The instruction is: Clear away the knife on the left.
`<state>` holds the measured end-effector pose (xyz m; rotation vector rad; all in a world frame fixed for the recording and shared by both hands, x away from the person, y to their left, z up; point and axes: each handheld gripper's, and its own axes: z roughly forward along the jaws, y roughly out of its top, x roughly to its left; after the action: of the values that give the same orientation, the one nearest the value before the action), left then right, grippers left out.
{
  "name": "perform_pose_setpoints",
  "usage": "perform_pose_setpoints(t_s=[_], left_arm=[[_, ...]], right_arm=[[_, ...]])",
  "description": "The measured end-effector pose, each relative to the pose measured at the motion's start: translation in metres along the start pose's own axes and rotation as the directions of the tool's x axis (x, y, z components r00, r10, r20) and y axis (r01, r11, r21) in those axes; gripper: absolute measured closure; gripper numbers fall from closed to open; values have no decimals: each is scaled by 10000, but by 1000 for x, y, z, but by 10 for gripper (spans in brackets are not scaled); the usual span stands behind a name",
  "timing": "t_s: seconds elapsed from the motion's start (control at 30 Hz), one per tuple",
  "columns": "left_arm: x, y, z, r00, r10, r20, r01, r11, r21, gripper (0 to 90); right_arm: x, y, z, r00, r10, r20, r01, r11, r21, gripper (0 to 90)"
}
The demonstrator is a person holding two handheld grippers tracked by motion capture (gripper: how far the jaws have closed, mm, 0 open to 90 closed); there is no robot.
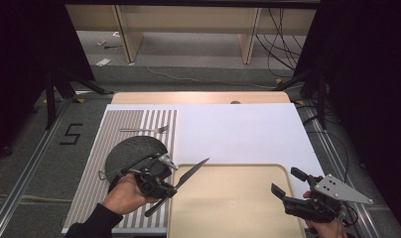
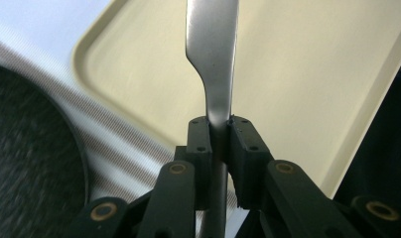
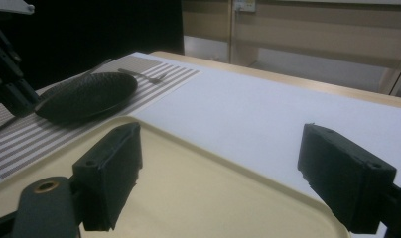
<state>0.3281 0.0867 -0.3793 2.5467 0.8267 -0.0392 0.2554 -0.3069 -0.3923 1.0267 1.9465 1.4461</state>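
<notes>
My left gripper [image 1: 161, 187] is shut on a table knife [image 1: 191, 172], holding it off the table above the left edge of the beige tray [image 1: 233, 203]. The blade points up and right over the tray; the handle sticks out toward the near side. In the left gripper view the pads pinch the knife [image 2: 213, 59] where blade meets handle, at the left gripper [image 2: 219, 134]. My right gripper [image 1: 286, 181] hovers at the tray's right edge, open and holding nothing. In its own view the right gripper [image 3: 218, 168] has its jaws wide apart over the tray [image 3: 188, 188].
A black plate [image 1: 131, 148] lies on a striped placemat [image 1: 94, 168] at the left, with a fork [image 1: 144, 129] beyond it. A white cover [image 1: 238, 129] spans the table behind the tray. The plate [image 3: 87, 94] and fork [image 3: 141, 75] also appear in the right gripper view.
</notes>
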Motion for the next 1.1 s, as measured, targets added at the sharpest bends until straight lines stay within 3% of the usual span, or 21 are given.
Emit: perform_pose_setpoints(t_s=[0.17, 0.23, 0.37, 0.57, 0.77, 0.93, 1.07, 1.1], left_arm=[[-8, 18, 15, 9972, -68, 745, 58, 9999, 129, 802], [-10, 26, 22, 9919, -277, 1240, 266, 9996, 102, 802], [-13, 35, 34, 9875, -446, 1515, 409, 9988, 277, 802], [-13, 35, 53, 9669, -924, 2379, 840, 9954, 452, 801], [-7, 26, 72, 9595, -1464, 2407, 1287, 9878, 878, 801], [-3, 24, 77, 9536, -1888, 2346, 1677, 9800, 1072, 801], [2, 22, 83, 9309, -2303, 2835, 2040, 9717, 1194, 801], [3, 22, 85, 9297, -2340, 2844, 2051, 9703, 1279, 801]], right_arm=[[0, 0, 0, 10000, 13, -25, -13, 10000, -36, 183], [0, 0, 0, 10000, 41, -39, -41, 10000, -45, 183], [0, 1, -1, 10000, 38, -37, -38, 10000, -47, 183], [0, 1, -1, 10000, 39, -70, -39, 10000, -58, 183], [0, 1, -1, 10000, 34, -65, -34, 10000, -47, 183], [0, 1, -1, 10000, 29, -53, -29, 10000, -52, 183], [0, 1, -1, 10000, 23, -47, -23, 10000, -40, 184], [0, 1, -1, 10000, 6, -49, -6, 10000, -51, 184]])
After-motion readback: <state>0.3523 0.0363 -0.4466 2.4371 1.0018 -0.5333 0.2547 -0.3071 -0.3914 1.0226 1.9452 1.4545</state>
